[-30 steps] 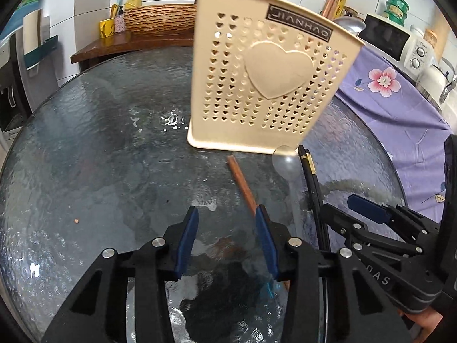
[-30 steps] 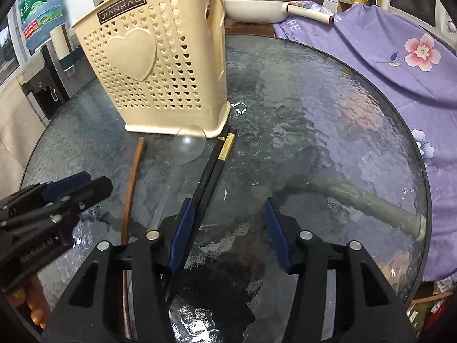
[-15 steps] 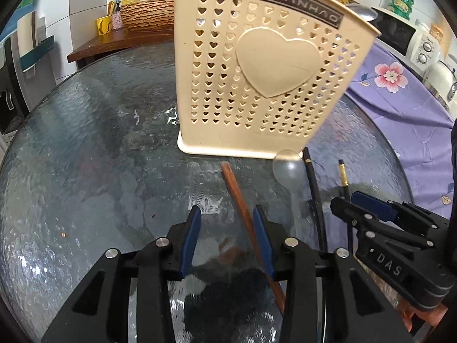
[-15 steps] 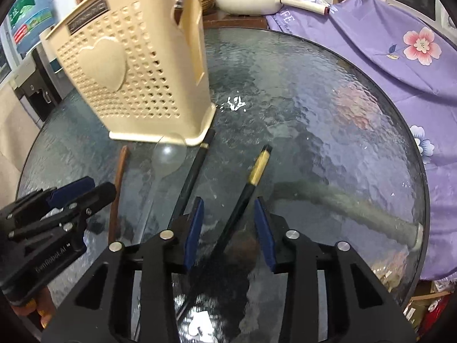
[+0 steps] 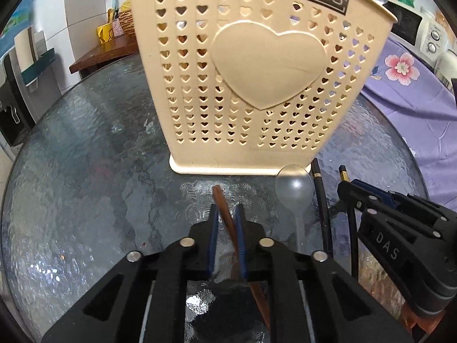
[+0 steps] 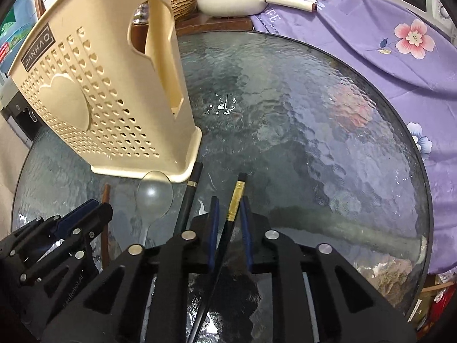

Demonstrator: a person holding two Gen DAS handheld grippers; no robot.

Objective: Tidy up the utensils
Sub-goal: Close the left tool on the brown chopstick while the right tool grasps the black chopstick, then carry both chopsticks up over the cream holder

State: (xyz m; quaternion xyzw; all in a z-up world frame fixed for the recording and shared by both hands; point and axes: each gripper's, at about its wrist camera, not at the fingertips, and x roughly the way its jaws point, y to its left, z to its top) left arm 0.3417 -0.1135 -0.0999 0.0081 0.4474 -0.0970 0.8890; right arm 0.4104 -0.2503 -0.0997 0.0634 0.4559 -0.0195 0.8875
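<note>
The left gripper (image 5: 227, 223) has its jaws drawn narrow around the brown chopstick (image 5: 219, 200), which passes between the blue pads and looks pinched near its far end. The right gripper (image 6: 230, 214) is likewise nearly closed on the gold-banded black chopstick (image 6: 236, 197), the gold band sitting right between the pads; whether either grip is fully tight cannot be told, but contact looks made on both.

Both sticks lie with their long axes running roughly along the jaws, tips pointing toward the cream utensil holder (image 5: 257, 85), which stands upright on the glass tabletop (image 6: 300, 114) just ahead. Between the 2 grippers lie a clear plastic spoon (image 5: 294, 194), its bowl touching the holder's base, and a second black chopstick (image 6: 190, 197), its tip at the base corner.

The coming move likely turns on this: each held stick lies flat and points at the holder's foot, while the opening is at the top. Each would need lifting and tipping upright before dropping in. The left gripper sits squarely before the holder's heart face; the right is off toward its side corner.
</note>
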